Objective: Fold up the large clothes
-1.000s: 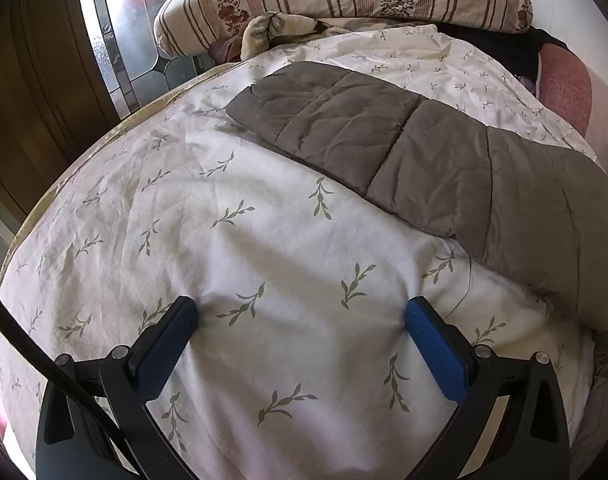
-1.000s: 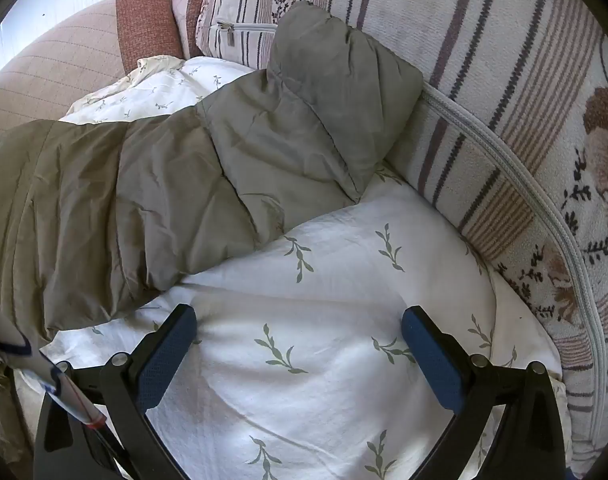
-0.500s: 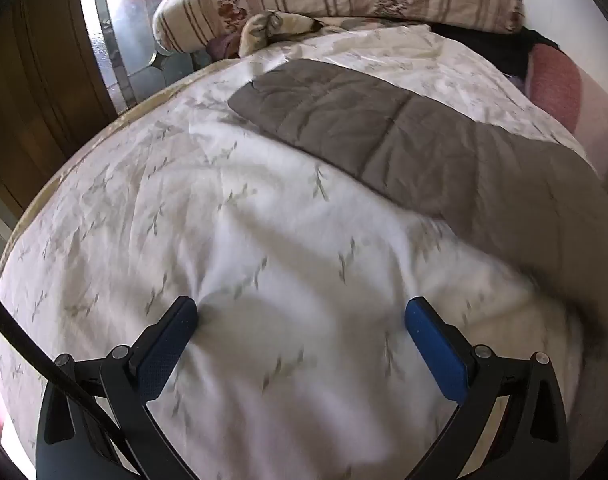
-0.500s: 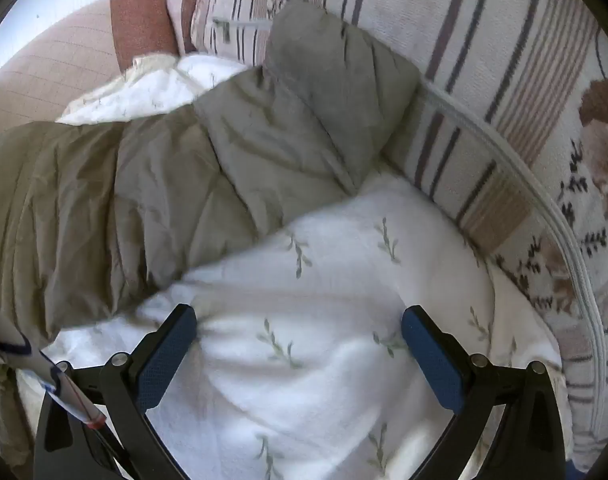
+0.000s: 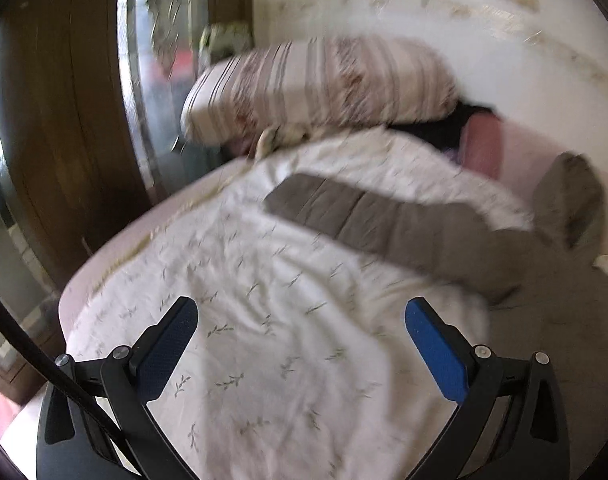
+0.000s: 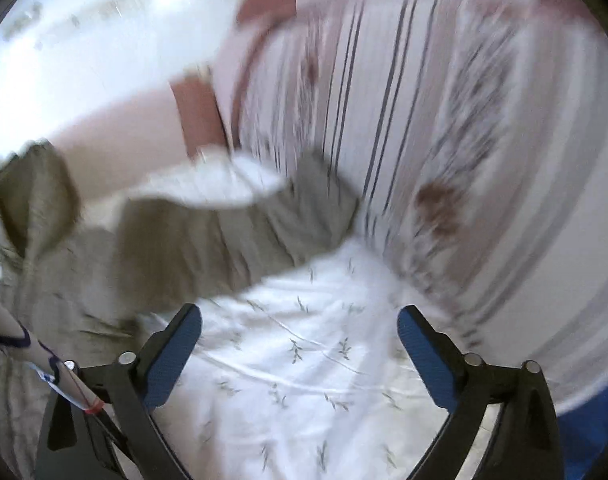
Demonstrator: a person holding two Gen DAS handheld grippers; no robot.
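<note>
— Where's the coat now?

— The grey-brown padded jacket lies spread on the bed, over the white leaf-print duvet. One sleeve is stretched flat toward the striped pillow, probably so it can be folded inward. The hood stands up at the far side.

— Is either tool holding it?

— No. The left gripper hangs over bare duvet, jaws spread wide, nothing between them. The right gripper is the same, released, over the duvet just short of the sleeve end, which rests against the pillow.

— So which is the next grab?

— Hard to say; both views are smeared. I'd guess the sleeve cuff, since the right gripper is nearest.
</note>
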